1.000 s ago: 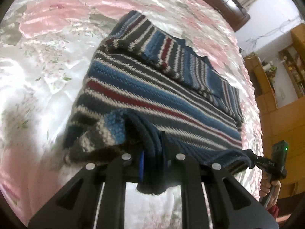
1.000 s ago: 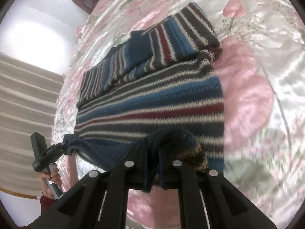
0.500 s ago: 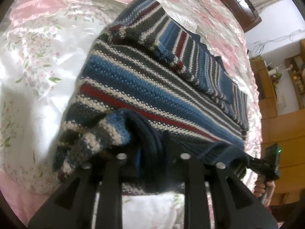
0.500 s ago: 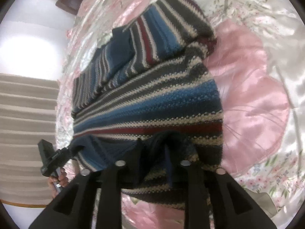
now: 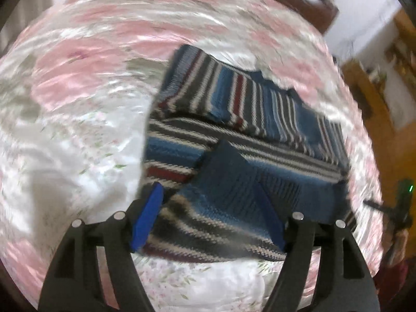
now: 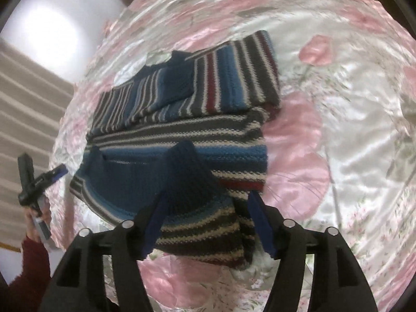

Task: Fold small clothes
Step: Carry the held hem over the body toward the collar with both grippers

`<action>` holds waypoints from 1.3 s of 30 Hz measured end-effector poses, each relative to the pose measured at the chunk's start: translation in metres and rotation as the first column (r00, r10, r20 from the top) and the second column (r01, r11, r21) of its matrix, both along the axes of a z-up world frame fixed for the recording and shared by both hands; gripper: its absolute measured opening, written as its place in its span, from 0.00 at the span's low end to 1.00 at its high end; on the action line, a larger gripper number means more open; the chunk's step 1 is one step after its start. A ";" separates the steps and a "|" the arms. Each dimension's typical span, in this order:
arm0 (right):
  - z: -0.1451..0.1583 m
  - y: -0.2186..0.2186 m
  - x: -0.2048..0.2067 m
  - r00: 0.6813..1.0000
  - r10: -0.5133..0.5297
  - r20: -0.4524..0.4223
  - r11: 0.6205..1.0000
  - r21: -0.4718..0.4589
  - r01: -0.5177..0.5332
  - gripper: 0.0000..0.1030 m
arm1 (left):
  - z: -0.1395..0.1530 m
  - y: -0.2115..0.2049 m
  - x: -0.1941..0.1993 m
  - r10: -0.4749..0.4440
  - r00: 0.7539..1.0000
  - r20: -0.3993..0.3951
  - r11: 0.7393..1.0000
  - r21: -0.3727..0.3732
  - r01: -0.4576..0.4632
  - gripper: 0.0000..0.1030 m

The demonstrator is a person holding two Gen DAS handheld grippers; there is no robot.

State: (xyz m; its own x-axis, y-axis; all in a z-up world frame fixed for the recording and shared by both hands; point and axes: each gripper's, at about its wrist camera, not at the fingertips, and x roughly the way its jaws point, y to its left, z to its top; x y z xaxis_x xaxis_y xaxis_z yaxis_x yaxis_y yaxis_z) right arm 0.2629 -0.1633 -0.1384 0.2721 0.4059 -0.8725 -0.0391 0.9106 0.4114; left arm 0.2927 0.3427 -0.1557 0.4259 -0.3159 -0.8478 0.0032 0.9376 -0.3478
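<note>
The sweater (image 5: 247, 140) is laid on the bedspread (image 5: 78, 130) with its hem doubled up over the body, so both grippers (image 5: 208, 215) (image 6: 205, 221) are held apart, emptied.

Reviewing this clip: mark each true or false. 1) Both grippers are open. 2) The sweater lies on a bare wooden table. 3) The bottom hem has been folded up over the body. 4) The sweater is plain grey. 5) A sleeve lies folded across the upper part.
1) True: the left gripper and right gripper both have their jaws spread, with knit between them but unclamped.
2) False: the striped sweater lies on a pink floral satin bedspread.
3) True: the navy ribbed hem sits on top of the striped body.
4) False: it has blue, grey, white and dark red stripes.
5) True: a striped sleeve lies across the upper part.
</note>
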 end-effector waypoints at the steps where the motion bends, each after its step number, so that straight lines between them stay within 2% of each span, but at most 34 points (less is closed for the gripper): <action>1: -0.002 0.004 0.003 1.000 0.011 -0.002 1.000 0.003 -0.011 0.67 | -0.003 -0.009 0.006 -0.033 0.999 -0.003 0.999 0.018 0.033 0.70; 3: -0.007 0.014 0.011 0.999 0.041 -0.009 0.999 0.011 -0.040 0.71 | -0.010 -0.023 0.017 -0.092 0.996 -0.019 0.995 0.033 0.092 0.71; 6: -0.015 0.025 0.021 0.997 0.073 -0.018 0.997 0.004 -0.073 0.74 | -0.024 -0.036 0.035 -0.152 0.986 -0.062 0.988 0.012 0.153 0.72; 11: -0.031 0.034 0.039 0.993 0.111 -0.042 0.994 0.005 -0.110 0.75 | -0.047 -0.038 0.056 -0.156 0.979 -0.133 0.988 -0.032 0.153 0.72; 16: -0.045 0.044 0.051 0.986 0.156 -0.061 0.988 -0.013 -0.157 0.77 | -0.050 -0.041 0.057 -0.180 0.975 -0.131 0.983 -0.045 0.176 0.73; 22: -0.062 0.059 0.056 0.974 0.209 -0.083 0.977 -0.033 -0.212 0.78 | -0.051 -0.051 0.054 -0.236 0.963 -0.128 0.971 0.003 0.239 0.72; 23: -0.064 0.062 0.056 0.973 0.216 -0.080 0.975 -0.043 -0.220 0.74 | -0.051 -0.053 0.053 -0.245 0.961 -0.126 0.968 0.016 0.249 0.66; 24: -0.064 0.064 0.054 0.973 0.221 -0.071 0.973 -0.052 -0.225 0.62 | -0.051 -0.056 0.051 -0.253 0.959 -0.127 0.965 0.042 0.260 0.54; 25: -0.064 0.066 0.053 0.972 0.223 -0.068 0.972 -0.056 -0.227 0.54 | -0.052 -0.058 0.050 -0.255 0.958 -0.132 0.962 0.062 0.265 0.48; 27: -0.063 0.068 0.050 0.972 0.226 -0.066 0.972 -0.055 -0.230 0.28 | -0.054 -0.059 0.048 -0.244 0.959 -0.143 0.960 0.102 0.260 0.21; 29: -0.061 0.067 0.048 0.972 0.225 -0.060 0.973 -0.036 -0.228 0.14 | -0.054 -0.058 0.047 -0.230 0.963 -0.141 0.961 0.126 0.247 0.13; 30: -0.058 0.065 0.047 0.975 0.217 -0.052 0.975 -0.026 -0.219 0.13 | -0.052 -0.055 0.047 -0.223 0.966 -0.133 0.964 0.117 0.238 0.08; 35: -0.037 0.049 0.040 0.982 0.188 0.005 0.981 0.038 -0.188 0.12 | -0.036 -0.043 0.035 -0.205 0.975 -0.080 0.977 0.043 0.209 0.07; 37: -0.040 0.048 0.040 0.983 0.185 -0.006 0.982 0.023 -0.185 0.12 | -0.036 -0.041 0.030 -0.204 0.976 -0.073 0.978 0.033 0.207 0.07; 39: -0.050 0.050 0.040 0.982 0.186 -0.031 0.983 0.006 -0.185 0.12 | -0.046 -0.038 0.031 -0.193 0.976 -0.099 0.980 0.035 0.197 0.07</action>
